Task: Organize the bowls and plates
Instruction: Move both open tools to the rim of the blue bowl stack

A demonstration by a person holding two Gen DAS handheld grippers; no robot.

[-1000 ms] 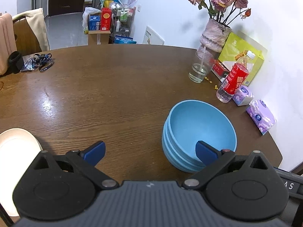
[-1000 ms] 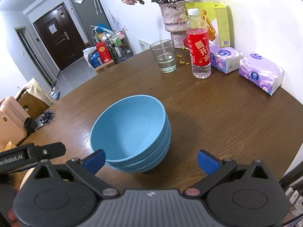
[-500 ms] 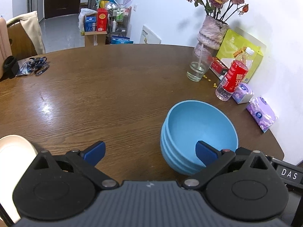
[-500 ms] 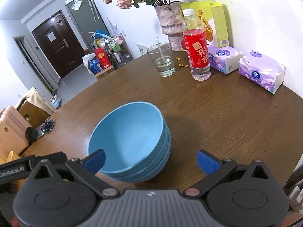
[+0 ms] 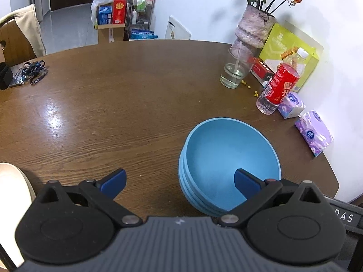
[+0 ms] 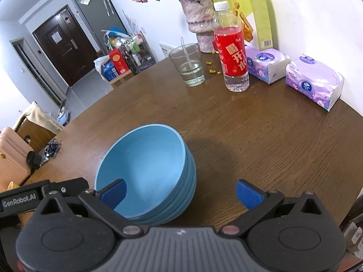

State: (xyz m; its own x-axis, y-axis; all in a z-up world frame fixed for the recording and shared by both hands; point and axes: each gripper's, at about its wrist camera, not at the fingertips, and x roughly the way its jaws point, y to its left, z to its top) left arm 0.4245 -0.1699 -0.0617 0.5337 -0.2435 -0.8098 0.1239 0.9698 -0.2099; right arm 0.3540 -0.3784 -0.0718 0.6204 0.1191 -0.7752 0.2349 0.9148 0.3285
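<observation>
A stack of nested blue bowls (image 5: 229, 158) (image 6: 149, 170) rests on the brown round table (image 5: 124, 102). My left gripper (image 5: 180, 181) hovers open just before it, its right finger over the near rim of the top bowl. My right gripper (image 6: 180, 190) is open too, with its left finger above the bowl's near edge and its right finger over bare wood. Nothing is held by either. A cream plate (image 5: 11, 185) shows partly at the left edge of the left wrist view, mostly hidden by the gripper body.
Along the wall stand a glass of water (image 5: 234, 72), a red-labelled bottle (image 6: 232, 54), a vase of dried roses (image 5: 254, 29), a yellow-green box (image 5: 292, 52) and two purple tissue packs (image 6: 314, 81). Lanyards (image 5: 34, 70) lie at the far left. A chair (image 5: 20, 36) stands beyond the table.
Both grippers have drawn back and risen slightly, so the bowls sit a little further off. The plate shows less at the left edge. The bowls have not moved.
</observation>
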